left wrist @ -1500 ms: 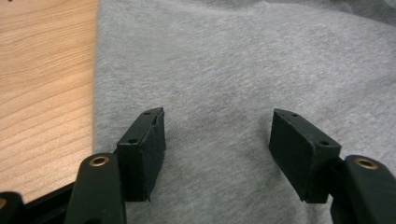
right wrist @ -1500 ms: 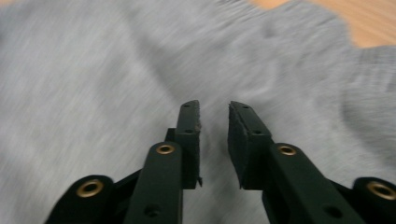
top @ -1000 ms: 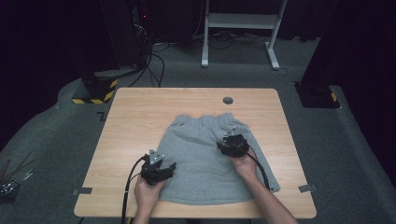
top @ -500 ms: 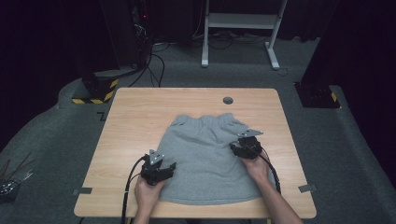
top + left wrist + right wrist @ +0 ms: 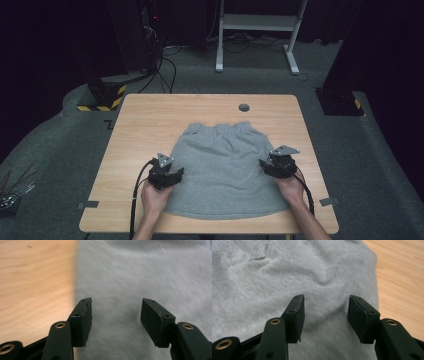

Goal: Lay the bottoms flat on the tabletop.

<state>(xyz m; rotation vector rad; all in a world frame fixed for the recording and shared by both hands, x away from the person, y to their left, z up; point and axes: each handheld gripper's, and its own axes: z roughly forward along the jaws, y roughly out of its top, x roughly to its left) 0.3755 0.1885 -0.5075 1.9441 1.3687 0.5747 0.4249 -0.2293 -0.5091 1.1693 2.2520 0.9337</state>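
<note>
High view shows soft grey fabric shorts [image 5: 227, 170] lying flat mid-table on the pale wooden table [image 5: 150, 120], waistband away from the person. Left gripper [image 5: 166, 175] and right gripper [image 5: 276, 166] hover over opposite side edges, jaws wide apart and empty, apparently positioned to pinch both sides together.

High view looks forward and down on the whole worktop [image 5: 150, 120] from afar. Both gripper views sit close above the grey shorts [image 5: 225, 165], each sharing a cloth edge with it.
</note>
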